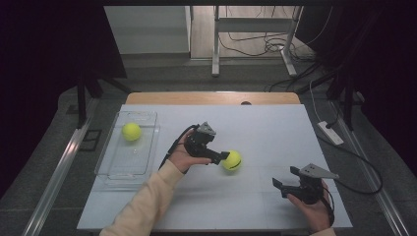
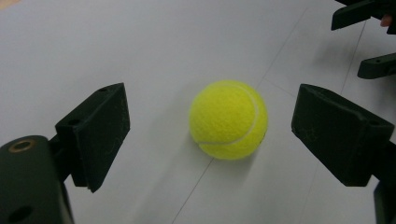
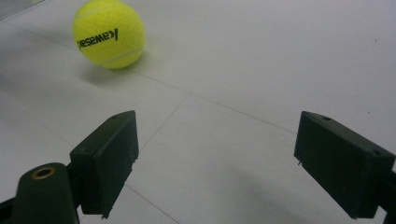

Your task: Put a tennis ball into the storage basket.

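Both fingers [image 2: 100,135] wide, flanking ball [image 2: 229,119], untouched.

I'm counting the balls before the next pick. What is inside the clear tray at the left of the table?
Inside the clear tray lies one tennis ball, near its far end. The rest looks bare; nothing covers it.

High view overhead facing forward, both gripper views low, close, sharing tennis ball [image 2: 229,119].
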A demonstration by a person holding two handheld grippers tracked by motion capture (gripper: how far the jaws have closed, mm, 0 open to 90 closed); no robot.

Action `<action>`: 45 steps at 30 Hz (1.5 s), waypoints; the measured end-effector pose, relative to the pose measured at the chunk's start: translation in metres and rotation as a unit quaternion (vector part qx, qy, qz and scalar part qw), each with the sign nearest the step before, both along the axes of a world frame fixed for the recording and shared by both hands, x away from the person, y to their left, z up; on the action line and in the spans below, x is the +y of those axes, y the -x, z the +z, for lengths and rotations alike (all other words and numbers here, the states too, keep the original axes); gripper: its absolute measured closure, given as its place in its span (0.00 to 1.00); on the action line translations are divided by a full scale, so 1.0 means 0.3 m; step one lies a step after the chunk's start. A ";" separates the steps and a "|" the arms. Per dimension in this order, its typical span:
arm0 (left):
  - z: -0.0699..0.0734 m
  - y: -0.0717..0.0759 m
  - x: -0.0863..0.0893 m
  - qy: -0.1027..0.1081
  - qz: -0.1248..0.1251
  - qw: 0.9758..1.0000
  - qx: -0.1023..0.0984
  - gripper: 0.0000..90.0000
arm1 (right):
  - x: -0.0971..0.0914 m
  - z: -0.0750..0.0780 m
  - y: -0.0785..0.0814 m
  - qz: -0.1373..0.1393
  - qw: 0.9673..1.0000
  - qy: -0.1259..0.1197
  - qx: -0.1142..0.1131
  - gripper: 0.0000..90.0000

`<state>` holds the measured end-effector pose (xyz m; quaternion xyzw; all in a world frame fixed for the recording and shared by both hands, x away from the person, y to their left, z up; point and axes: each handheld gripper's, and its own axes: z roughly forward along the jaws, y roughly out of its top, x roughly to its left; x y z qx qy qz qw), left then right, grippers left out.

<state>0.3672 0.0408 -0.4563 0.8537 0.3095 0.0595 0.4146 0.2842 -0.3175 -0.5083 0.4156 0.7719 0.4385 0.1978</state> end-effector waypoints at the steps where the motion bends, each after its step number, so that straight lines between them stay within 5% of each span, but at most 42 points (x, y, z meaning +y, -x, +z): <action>1: 0.000 0.001 -0.003 0.000 -0.002 1.000 0.000 0.14 | 0.000 0.000 0.000 0.000 1.000 0.000 0.000 0.15; 21: -0.011 0.010 -0.054 -0.006 -0.019 1.000 0.007 0.11 | -0.002 0.001 0.001 -0.001 1.000 0.001 0.000 0.15; 45: -0.092 -0.028 -0.137 -0.051 -0.026 0.998 0.033 0.08 | -0.005 0.000 0.001 -0.002 1.000 0.001 0.001 0.15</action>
